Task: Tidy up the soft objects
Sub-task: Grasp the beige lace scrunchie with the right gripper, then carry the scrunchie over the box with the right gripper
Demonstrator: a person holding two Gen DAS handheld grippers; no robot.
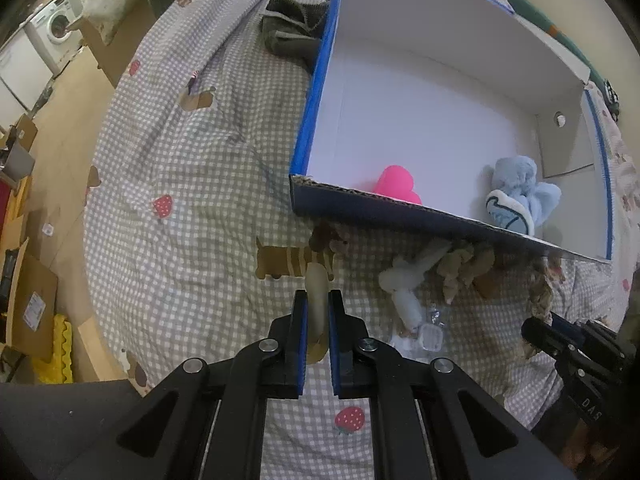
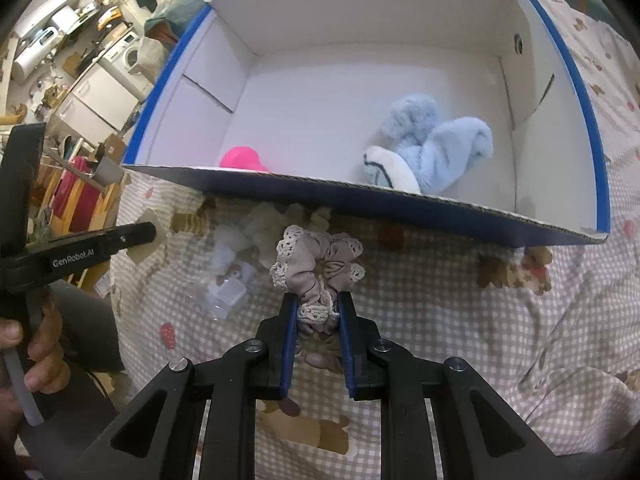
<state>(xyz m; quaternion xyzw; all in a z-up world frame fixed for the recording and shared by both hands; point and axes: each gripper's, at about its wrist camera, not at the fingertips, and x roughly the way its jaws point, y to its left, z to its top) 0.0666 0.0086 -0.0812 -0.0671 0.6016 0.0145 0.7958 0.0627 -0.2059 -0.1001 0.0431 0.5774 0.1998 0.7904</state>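
My right hand-held gripper (image 2: 318, 312) clenches the lace scrunchie (image 2: 318, 268), my left hand-held gripper (image 1: 318, 304) pinches a cream strip (image 1: 316, 292), both poised for the box (image 2: 360, 196).

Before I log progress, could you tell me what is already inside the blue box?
Inside the blue box lie a pink soft toy and a light-blue plush. The near wall covers the pink toy's lower part and the floor behind it.
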